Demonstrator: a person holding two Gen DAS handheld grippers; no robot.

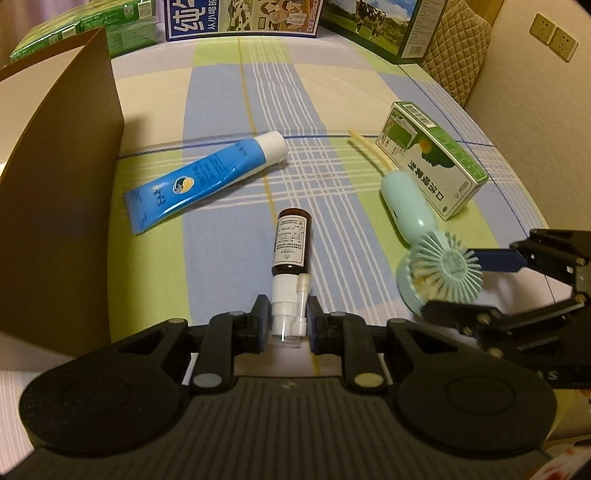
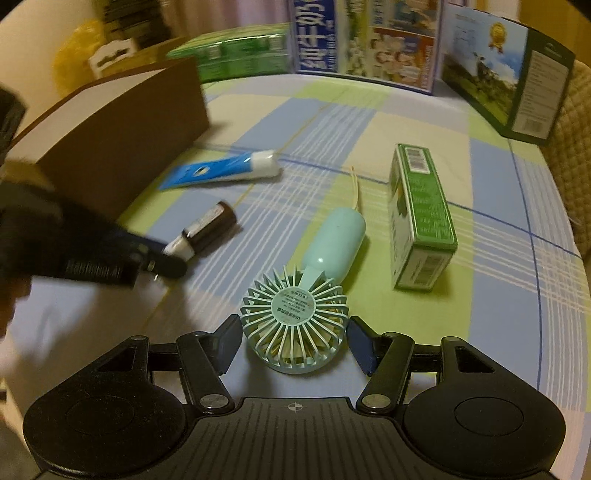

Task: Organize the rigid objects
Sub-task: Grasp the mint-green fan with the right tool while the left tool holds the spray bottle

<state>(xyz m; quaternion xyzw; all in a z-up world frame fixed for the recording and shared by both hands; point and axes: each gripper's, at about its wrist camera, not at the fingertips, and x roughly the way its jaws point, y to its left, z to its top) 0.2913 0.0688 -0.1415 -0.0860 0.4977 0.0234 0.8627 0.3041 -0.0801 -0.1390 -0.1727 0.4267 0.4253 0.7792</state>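
Lying between right tongs: fan.

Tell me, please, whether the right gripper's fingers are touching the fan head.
Apart: the right wrist view shows tablecloth gaps between both fingers of the right gripper and the fan.

Home: checked tablecloth, milk cartons, wall sockets

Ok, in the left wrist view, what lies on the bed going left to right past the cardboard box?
Blue tube → brown spray bottle, its white nozzle end between the left gripper → mint handheld fan → green medicine box.
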